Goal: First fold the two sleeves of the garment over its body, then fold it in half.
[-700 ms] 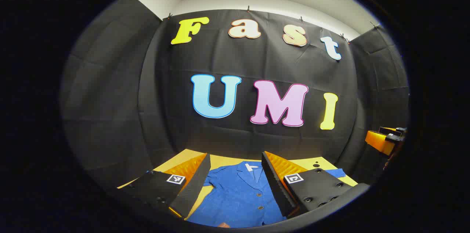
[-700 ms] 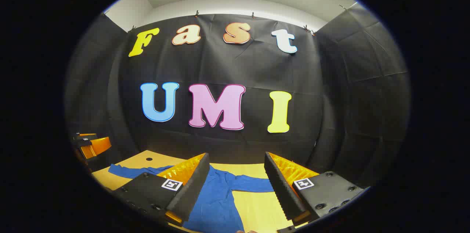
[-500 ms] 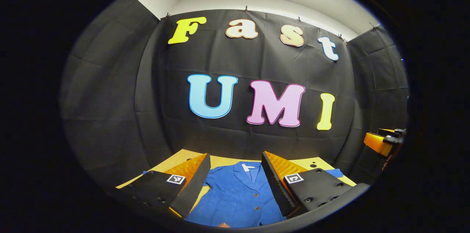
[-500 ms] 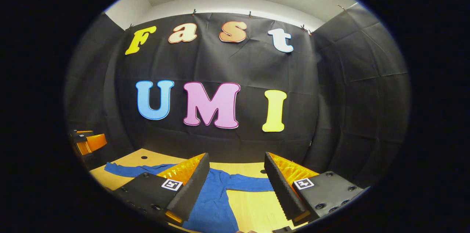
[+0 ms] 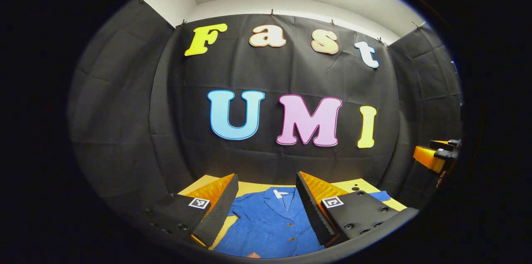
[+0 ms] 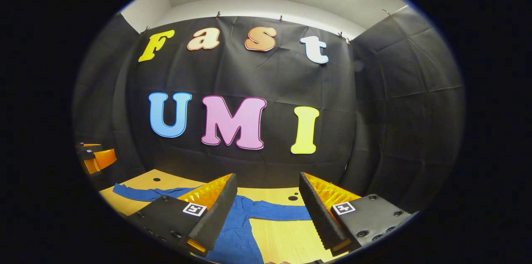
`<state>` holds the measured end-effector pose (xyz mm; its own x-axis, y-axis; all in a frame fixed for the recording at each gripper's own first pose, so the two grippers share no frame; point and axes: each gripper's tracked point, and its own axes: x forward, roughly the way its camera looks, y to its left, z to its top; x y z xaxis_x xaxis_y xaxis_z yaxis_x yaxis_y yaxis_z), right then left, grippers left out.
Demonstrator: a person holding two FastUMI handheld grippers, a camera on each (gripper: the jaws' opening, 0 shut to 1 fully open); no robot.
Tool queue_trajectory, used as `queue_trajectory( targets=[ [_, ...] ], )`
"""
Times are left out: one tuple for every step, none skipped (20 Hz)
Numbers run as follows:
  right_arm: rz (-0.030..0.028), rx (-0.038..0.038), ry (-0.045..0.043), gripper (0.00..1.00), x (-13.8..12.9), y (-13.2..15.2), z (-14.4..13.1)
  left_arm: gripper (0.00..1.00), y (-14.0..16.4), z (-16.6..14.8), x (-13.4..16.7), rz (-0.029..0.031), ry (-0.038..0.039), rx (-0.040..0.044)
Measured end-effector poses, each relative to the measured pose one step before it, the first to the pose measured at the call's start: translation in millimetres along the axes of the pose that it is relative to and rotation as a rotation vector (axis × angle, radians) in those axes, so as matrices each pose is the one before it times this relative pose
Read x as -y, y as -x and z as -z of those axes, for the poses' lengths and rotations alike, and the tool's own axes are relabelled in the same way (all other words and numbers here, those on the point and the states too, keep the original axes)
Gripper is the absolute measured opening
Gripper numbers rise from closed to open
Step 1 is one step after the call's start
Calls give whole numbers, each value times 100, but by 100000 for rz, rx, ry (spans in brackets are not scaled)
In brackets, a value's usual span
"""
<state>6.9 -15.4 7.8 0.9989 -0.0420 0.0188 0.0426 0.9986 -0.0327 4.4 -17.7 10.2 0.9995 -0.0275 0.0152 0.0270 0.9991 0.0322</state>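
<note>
A blue garment [image 5: 270, 222] lies flat on the wooden bench [image 6: 291, 237], collar toward the back edge, its buttoned front facing up. Both sleeves lie spread out sideways; one sleeve [image 6: 278, 210] reaches across the bench toward the right edge, the other sleeve [image 6: 137, 193] runs off toward the left edge. Neither is folded yet, so the task looks to be at its very start.

The left gripper [image 5: 266, 214] hangs above the garment's chest with its fingers spread wide and nothing between them. The right gripper [image 6: 268, 214] hovers over the shoulder and right-hand sleeve, likewise parted and empty.

The cloth looks light and limp, a thin woven shirt that will sag and crease wherever it is lifted. It should not slip much against ribbed pads. I would pinch each sleeve near its cuff, where a single layer lies free of the body, and carry it inward low over the bench.
</note>
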Motion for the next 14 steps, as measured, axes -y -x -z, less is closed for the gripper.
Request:
queue_trajectory(
  targets=[
    [-615, -232, 182, 89, -292, -16, 5, 80, -6, -26, -59, 33, -178, -83],
    [-608, -162, -6, 94, -250, 41, 41, 80, 83, 25, -24, -18, -370, 100],
    [-280, 79, -87, 94, -115, 82, -21, 80, 48, -98, -86, -132, -265, 174],
    [-192, 51, -207, 94, -78, -95, -4, 80, 28, -110, -136, 29, -464, 256],
    [-226, -198, -309, 89, -154, -30, 42, 80, 71, -33, -20, -349, -472, 363],
    [-33, -197, -207, 89, -28, -61, 57, 80, 102, 103, -165, -237, -212, 107],
    [-36, -253, -179, 89, -8, -113, 69, 80, -18, -1, -112, -110, -102, -269],
    [17, -268, -152, 89, -28, -22, 105, 80, 138, 111, -50, -301, 127, -271],
    [-82, -63, -187, 89, -24, -36, -75, 80, -18, -7, -33, -153, 218, -317],
    [-45, -31, -2, 89, 39, -26, 53, 80, 109, 97, -8, -33, 71, -188],
    [94, 184, 144, 89, -1, -45, -132, 80, -12, -128, -93, -39, -174, 127],
    [-73, 238, 186, 89, 8, -64, -3, 80, -54, -14, 63, 75, -440, 204],
    [90, 133, 295, 89, -58, -59, -101, 80, -83, -26, 44, 58, -531, 76],
    [-30, -35, 131, 89, 128, 9, 58, 80, 49, 57, 81, 0, -332, 84]
  ],
)
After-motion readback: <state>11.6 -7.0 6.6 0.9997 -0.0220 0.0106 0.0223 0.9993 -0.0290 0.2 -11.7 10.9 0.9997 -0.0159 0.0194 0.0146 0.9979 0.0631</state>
